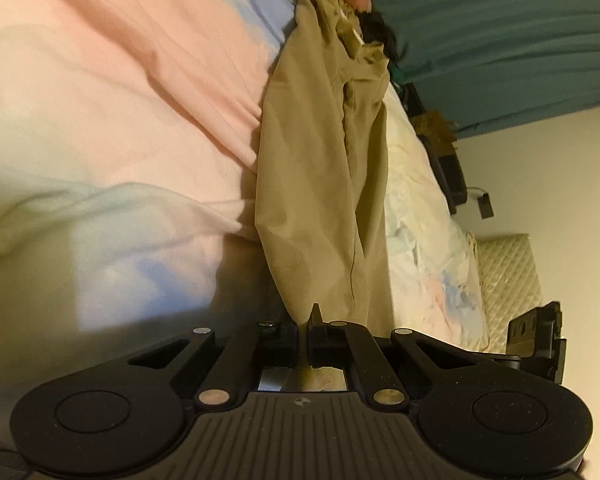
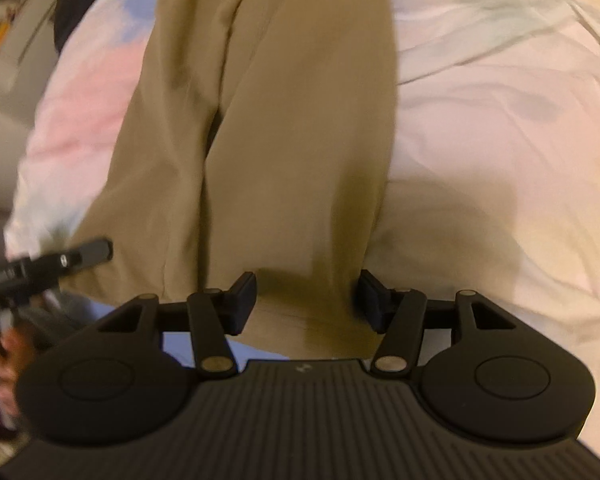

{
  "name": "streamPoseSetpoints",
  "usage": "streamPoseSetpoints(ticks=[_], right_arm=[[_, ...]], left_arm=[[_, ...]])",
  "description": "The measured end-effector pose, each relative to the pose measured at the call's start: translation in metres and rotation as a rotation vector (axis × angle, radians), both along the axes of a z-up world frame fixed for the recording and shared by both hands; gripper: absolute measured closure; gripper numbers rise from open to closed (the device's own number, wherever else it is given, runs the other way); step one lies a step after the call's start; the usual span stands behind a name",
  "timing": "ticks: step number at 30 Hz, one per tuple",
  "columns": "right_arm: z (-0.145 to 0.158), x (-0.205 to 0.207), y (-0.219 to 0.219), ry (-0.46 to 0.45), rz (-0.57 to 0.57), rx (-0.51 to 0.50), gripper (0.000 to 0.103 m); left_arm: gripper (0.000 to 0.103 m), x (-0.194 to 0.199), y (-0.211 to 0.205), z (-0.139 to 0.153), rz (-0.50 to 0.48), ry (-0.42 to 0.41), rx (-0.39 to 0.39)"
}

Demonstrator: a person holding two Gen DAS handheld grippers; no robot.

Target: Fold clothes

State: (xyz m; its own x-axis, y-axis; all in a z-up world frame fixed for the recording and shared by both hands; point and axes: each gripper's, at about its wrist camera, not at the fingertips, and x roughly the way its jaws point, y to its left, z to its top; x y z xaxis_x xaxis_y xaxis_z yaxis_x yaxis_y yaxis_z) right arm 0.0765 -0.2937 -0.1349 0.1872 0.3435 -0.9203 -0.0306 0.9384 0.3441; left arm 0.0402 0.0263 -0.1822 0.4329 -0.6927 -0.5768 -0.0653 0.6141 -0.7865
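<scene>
A pair of khaki trousers (image 1: 320, 184) lies stretched out along a bed, on a pastel bedsheet (image 1: 132, 92) blotched with pink, blue and pale yellow. The waistband end is bunched up at the far end, near a dark heap of other clothes (image 1: 380, 32) and a teal curtain (image 1: 500, 40). The two legs run side by side toward the near edge of the bed.

The left gripper (image 1: 306, 320) is clenched on the hem of one trouser leg, its jaws pressed together with a strip of tan cloth pinched between them. The right gripper (image 2: 306, 300) is spread wide, its fingers (image 2: 242, 300) set on either side of the other leg's hem, the cloth lying in the gap but not squeezed. From the right wrist view, the left gripper shows at the left edge, with part of a hand (image 2: 4, 356) behind it, blurred.
</scene>
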Motion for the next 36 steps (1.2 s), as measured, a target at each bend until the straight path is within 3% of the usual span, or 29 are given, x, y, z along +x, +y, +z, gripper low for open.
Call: streamPoseSetpoints(ticks=[3, 6, 10, 13, 15, 17, 18, 19, 22, 32, 34, 36], right_arm=[[-0.001, 0.000, -0.018, -0.021, -0.056, 0.071, 0.036], [-0.016, 0.007, -0.017, 0.047, -0.063, 0.107, 0.034], [-0.029, 0.014, 0.000, 0.092, 0.003, 0.057, 0.033], [-0.022, 0.006, 0.032, 0.064, 0.132, -0.019, 0.034], [-0.012, -0.001, 0.048, 0.015, 0.180, -0.045, 0.044], [-0.005, -0.009, 0.056, -0.011, 0.177, -0.044, 0.082], [-0.003, -0.014, 0.061, -0.017, 0.174, -0.046, 0.090], [0.000, -0.019, 0.066, -0.026, 0.175, -0.051, 0.090], [0.019, -0.026, 0.059, -0.093, 0.119, -0.011, 0.093], [0.143, -0.070, 0.026, -0.457, -0.077, 0.288, 0.094], [0.164, -0.080, 0.017, -0.507, -0.094, 0.323, 0.094], [0.164, -0.096, 0.011, -0.513, -0.095, 0.338, 0.094]], left_arm=[[0.099, -0.001, 0.002, 0.001, 0.007, -0.003, 0.003], [0.099, -0.002, 0.004, 0.002, 0.015, -0.005, 0.005], [0.099, -0.002, 0.006, 0.003, 0.021, -0.008, 0.009], [0.099, -0.005, 0.010, 0.005, 0.024, -0.014, 0.007], [0.099, -0.006, 0.013, 0.005, 0.028, -0.015, 0.000], [0.099, -0.011, 0.017, 0.010, 0.029, -0.029, 0.022], [0.099, -0.012, 0.018, 0.013, 0.025, -0.041, 0.021], [0.099, -0.014, 0.020, 0.017, 0.021, -0.052, 0.019], [0.099, -0.020, 0.028, 0.038, 0.037, -0.099, 0.023], [0.099, -0.054, 0.064, 0.157, 0.116, -0.333, 0.016], [0.099, -0.069, 0.065, 0.166, 0.125, -0.342, 0.013], [0.099, -0.087, 0.065, 0.166, 0.134, -0.337, 0.009]])
